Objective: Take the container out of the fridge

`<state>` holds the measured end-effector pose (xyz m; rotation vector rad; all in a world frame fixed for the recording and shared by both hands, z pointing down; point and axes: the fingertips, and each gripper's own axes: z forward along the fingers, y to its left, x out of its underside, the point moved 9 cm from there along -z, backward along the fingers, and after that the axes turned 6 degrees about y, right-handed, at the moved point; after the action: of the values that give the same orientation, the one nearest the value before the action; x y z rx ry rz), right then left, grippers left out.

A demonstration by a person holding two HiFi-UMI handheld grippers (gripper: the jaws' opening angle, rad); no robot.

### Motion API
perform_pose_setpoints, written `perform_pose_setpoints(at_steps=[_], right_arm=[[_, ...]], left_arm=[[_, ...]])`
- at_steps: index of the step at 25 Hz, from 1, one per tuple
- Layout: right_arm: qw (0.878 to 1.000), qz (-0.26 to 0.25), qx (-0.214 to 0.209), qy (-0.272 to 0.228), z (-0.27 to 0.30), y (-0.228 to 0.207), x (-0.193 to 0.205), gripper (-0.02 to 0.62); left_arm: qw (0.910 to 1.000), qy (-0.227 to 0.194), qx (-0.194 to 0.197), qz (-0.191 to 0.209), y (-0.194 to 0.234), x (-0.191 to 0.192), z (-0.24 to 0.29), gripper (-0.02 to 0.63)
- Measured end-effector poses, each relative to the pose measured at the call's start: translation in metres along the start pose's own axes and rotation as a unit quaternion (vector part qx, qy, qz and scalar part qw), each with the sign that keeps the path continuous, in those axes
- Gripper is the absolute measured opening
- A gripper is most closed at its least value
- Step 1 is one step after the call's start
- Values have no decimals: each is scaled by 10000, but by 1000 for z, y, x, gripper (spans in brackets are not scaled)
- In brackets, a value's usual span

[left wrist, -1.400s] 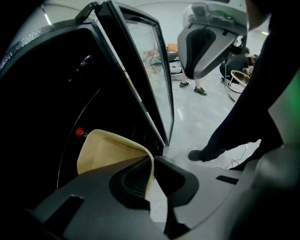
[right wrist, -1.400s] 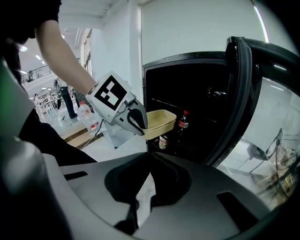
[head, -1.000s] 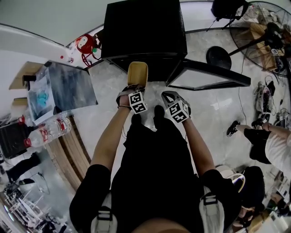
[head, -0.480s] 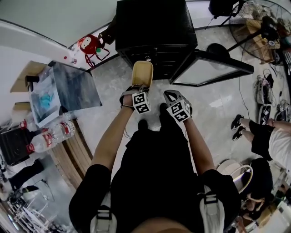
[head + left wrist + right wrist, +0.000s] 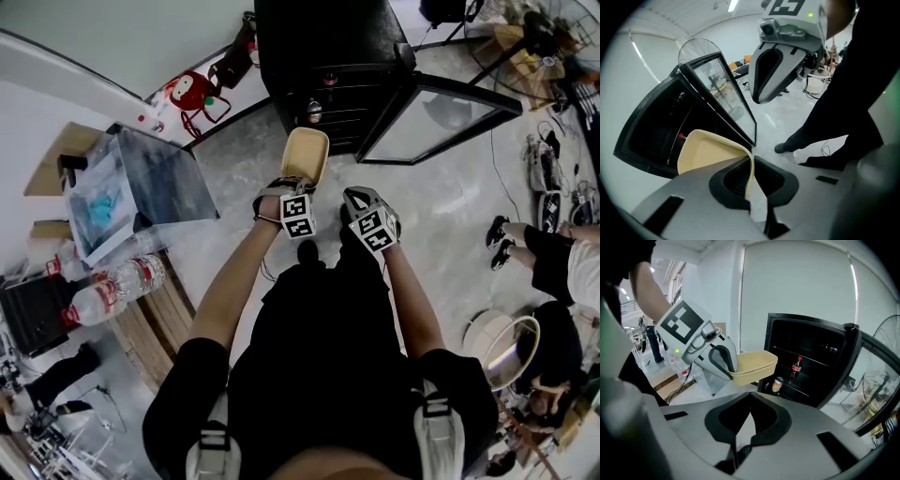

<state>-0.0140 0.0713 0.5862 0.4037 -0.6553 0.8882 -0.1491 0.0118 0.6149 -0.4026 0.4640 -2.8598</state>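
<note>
The beige container (image 5: 307, 155) hangs over the floor in front of the black fridge (image 5: 328, 42), whose glass door (image 5: 441, 108) stands open to the right. My left gripper (image 5: 298, 183) is shut on the container's near wall; in the left gripper view that rim (image 5: 712, 152) runs between the jaws of the left gripper (image 5: 752, 180). My right gripper (image 5: 361, 199) is beside it, shut and holding nothing. The right gripper view shows the right gripper (image 5: 751, 408), the container (image 5: 752, 364), and a cola bottle (image 5: 797, 366) and a can (image 5: 776, 385) on the fridge shelves.
A low table with a grey board (image 5: 155, 178) stands at the left, with water bottles (image 5: 112, 286) near it. A red toy (image 5: 187, 94) lies by the wall. A person (image 5: 562, 272) sits at the right, near a fan (image 5: 553, 28) and a bucket (image 5: 506, 347).
The container, held in my left gripper, has drawn back from the fridge front, and floor now shows between them. The right gripper has kept beside the left one.
</note>
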Motion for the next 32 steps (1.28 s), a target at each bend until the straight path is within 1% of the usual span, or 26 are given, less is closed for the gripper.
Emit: perform_pose_setpoints(at_steps=[5,10,16,23,32], right_arm=[[9997,127,184,-25,-7,33,9,0],[9991,235,343,-66,-15,63,14,0],[9987,285,409,-100,-21,90,20,0],[9983,350,450,-84,-22,103,23,0],[9982,339,493,-69,-20,107,19,0]], left_arm=[[9998,-78,36,192,-34,16,-14,40],[9990,-45,97,444,-64,36,-20,40],[9986,4,179,504,-92,52,-24,40],[9988,-1,191,462,-100,64,-27,40],[9988,-28,159,468,-97,69,-30,40]])
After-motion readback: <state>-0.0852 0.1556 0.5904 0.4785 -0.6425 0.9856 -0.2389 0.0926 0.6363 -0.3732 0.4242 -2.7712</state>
